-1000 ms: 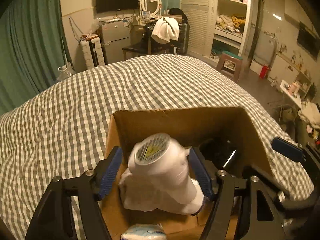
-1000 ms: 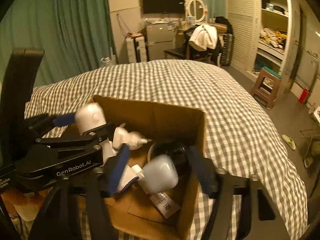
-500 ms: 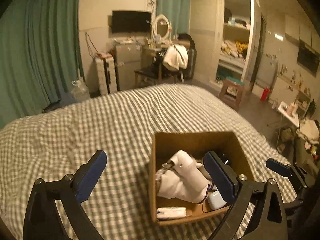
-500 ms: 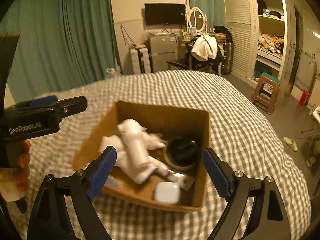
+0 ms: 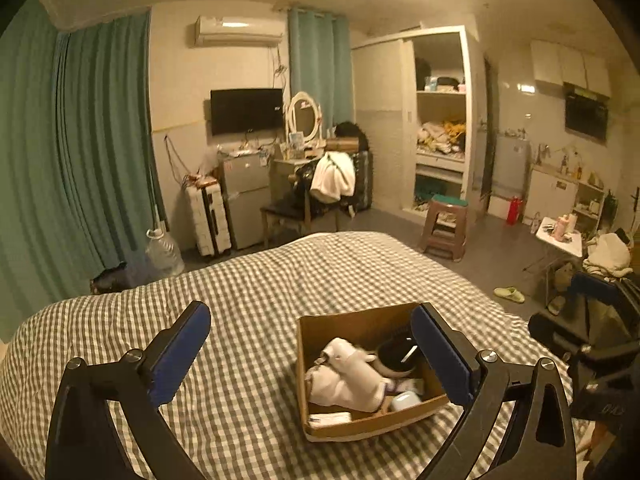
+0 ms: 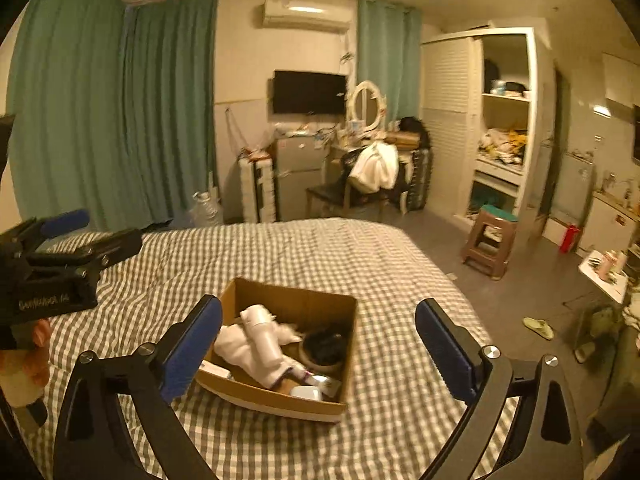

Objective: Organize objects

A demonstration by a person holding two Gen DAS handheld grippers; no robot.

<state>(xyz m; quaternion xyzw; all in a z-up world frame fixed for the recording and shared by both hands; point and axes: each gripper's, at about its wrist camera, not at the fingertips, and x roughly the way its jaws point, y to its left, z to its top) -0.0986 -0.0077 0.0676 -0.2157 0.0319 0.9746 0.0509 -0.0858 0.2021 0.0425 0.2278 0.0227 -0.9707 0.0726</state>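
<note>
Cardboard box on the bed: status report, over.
Left gripper and right gripper open, nothing between pads, jaws just opened. Cardboard box on checked bedspread, holding white hair dryer, dark bowl. Nothing in the way.

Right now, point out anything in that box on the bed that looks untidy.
In the cardboard box, the white hair dryer lies slantwise across the white cloth, and small items are jumbled beside the dark round case. Nothing has spilled out.

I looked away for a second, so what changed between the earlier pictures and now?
Both grippers let go and drew back up from the cardboard box. The left gripper released the white hair dryer, the right gripper a white bottle; their jaws have just been opening, empty. The box stayed on the checked bedspread.
</note>
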